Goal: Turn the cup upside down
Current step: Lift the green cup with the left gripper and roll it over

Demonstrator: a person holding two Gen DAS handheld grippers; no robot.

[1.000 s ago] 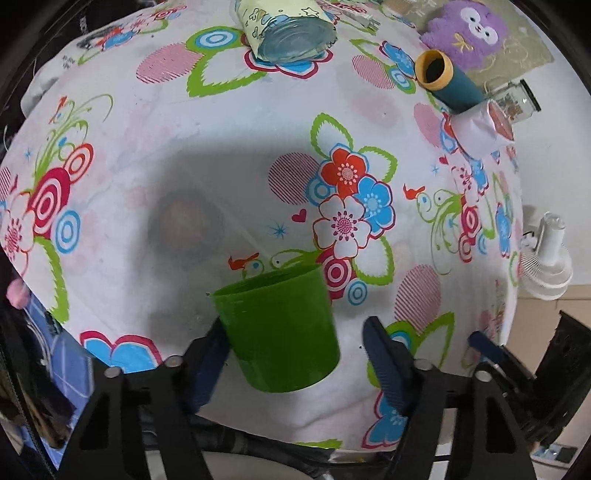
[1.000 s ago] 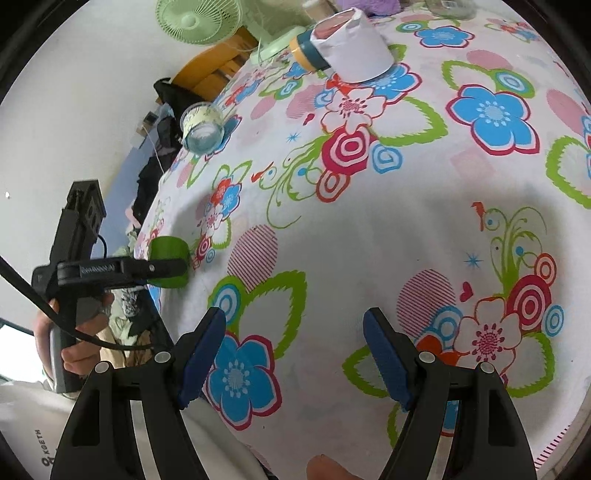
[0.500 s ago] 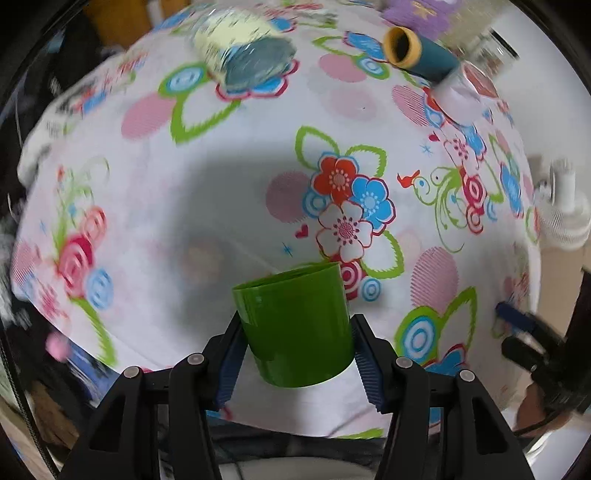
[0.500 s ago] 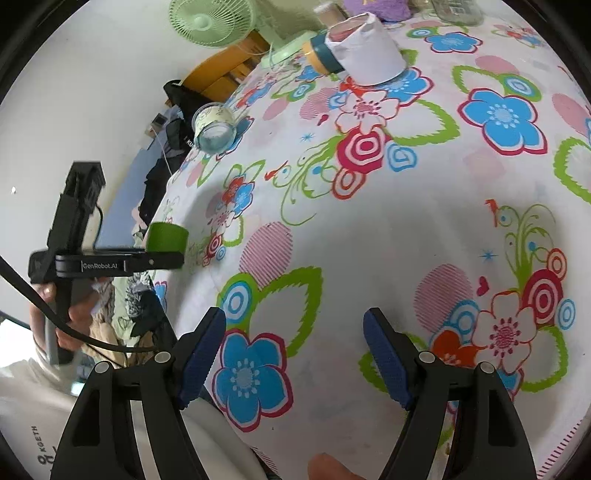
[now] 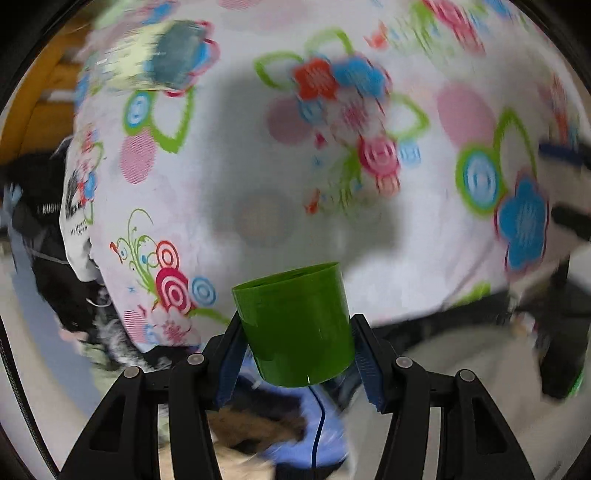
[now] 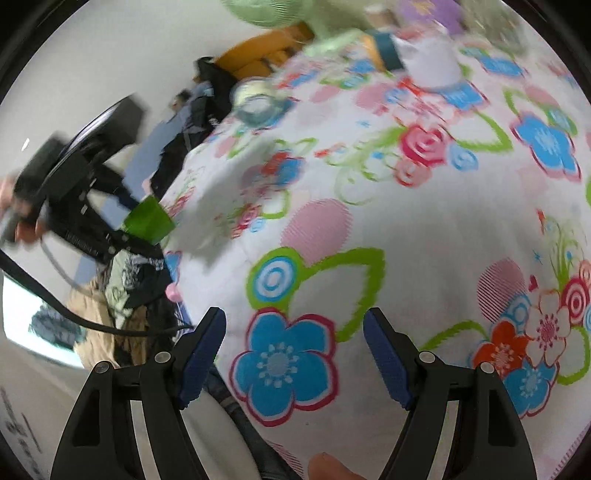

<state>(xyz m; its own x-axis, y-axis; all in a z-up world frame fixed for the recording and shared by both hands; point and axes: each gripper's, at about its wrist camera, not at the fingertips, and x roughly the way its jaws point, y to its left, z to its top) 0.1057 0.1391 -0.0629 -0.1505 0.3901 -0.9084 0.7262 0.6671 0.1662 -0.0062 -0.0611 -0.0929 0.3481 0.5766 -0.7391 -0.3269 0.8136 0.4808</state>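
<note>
Green plastic cup [image 5: 295, 325] sits between the two blue pads of the left gripper [image 5: 297, 354], pinched on both sides of its wall; the rim points away from the camera and up, the closed base hangs nearest the lens. The cup is off the surface, held over the near edge of the flower-print tablecloth [image 5: 258, 177], with clothing and floor visible below the base. The cup's shadow falls on the cloth ahead of the jaws. The left wrist view is motion-blurred; a roll-shaped object with a yellow print [image 5: 147, 62] lies far ahead and left of the jaws, details not readable. In the right wrist view the right gripper [image 6: 294, 356] has its jaws spread wide with nothing between them, hovering over a blue flower on the tablecloth [image 6: 424, 229]. Far to the left of these jaws, the same green cup [image 6: 147, 221] shows tilted in the other gripper's black frame, beyond the cloth's edge. Far ahead: a white wrapped object [image 6: 432, 62] and a green fan [image 6: 273, 11], both blurred.
</note>
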